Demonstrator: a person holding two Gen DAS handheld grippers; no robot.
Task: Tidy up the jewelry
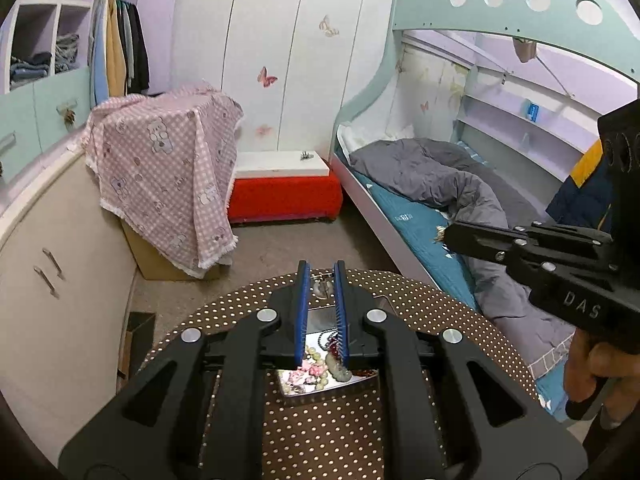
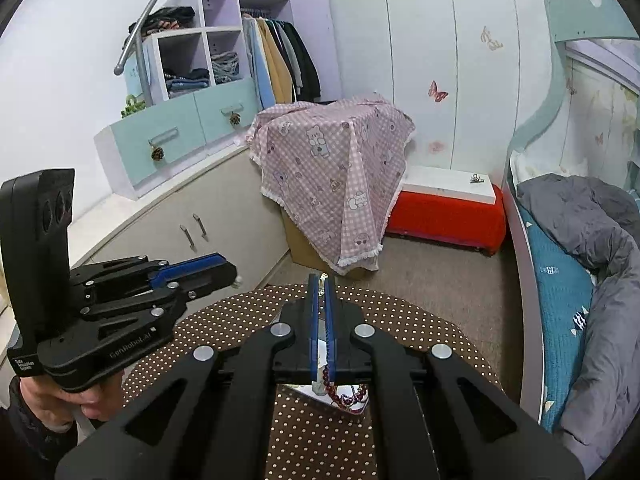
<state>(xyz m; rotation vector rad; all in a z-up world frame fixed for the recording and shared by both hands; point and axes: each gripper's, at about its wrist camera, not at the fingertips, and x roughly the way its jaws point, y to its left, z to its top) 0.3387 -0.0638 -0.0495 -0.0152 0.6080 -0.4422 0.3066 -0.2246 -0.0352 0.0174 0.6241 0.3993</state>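
1. A beige cabinet [image 1: 60,264] stands at far left, with a box under a pink checked cloth [image 1: 168,168] beside it.
2. The left gripper [image 1: 320,276] hangs over the dotted worktop [image 1: 320,432], its fingers [image 1: 303,312] clenched on a small pale trinket [image 1: 322,286]; what the trinket is I cannot tell.
3. Below it, the tray [image 1: 344,388] holds beads and bracelets.
4. The right gripper [image 2: 321,284] has its fingers clenched on something thin, just above a dark red bead bracelet [image 2: 344,394].
5. The bed [image 1: 420,232] lies at right.

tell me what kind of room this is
Most likely a child's bedroom: a bunk bed with a grey duvet, an open wardrobe of hanging clothes, and butterfly stickers on the wall.
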